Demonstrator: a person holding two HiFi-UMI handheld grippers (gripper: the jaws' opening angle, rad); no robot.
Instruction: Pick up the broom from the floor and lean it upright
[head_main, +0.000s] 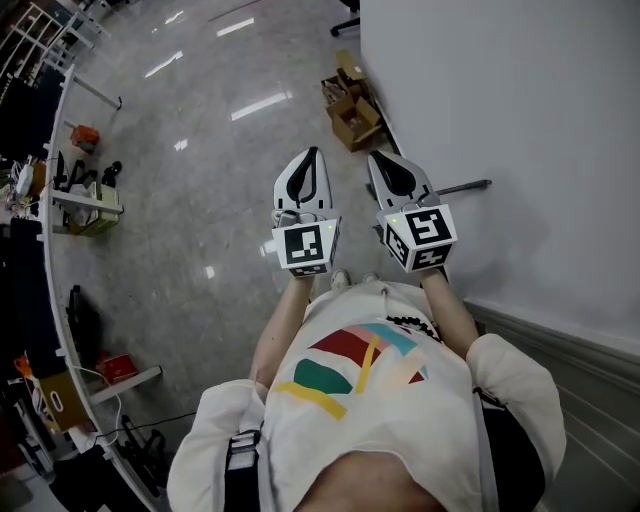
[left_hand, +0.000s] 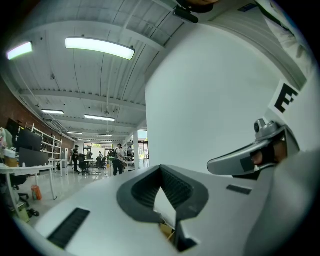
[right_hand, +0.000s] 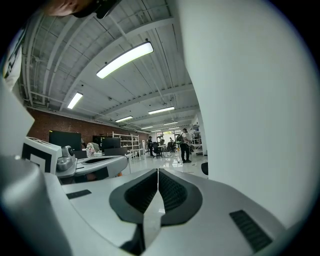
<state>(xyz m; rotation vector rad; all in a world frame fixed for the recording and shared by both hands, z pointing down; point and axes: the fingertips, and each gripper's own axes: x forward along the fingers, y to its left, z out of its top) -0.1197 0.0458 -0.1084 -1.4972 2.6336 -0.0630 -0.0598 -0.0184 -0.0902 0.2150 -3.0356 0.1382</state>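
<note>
In the head view both grippers are held out level in front of the person, side by side above the grey floor. My left gripper (head_main: 312, 156) (left_hand: 161, 169) is shut, its tips meeting, with nothing between them. My right gripper (head_main: 379, 161) (right_hand: 158, 171) is shut and empty too, close beside the white wall (head_main: 500, 100). A thin dark stick (head_main: 466, 186), which may be the broom's handle, shows just right of the right gripper against the wall; its lower part is hidden behind that gripper. Neither gripper touches it.
Open cardboard boxes (head_main: 352, 110) sit on the floor by the wall's foot ahead. Desks and shelves with clutter (head_main: 85, 205) line the left side. People (left_hand: 118, 159) stand far off across the hall. The glossy floor (head_main: 220, 180) lies between.
</note>
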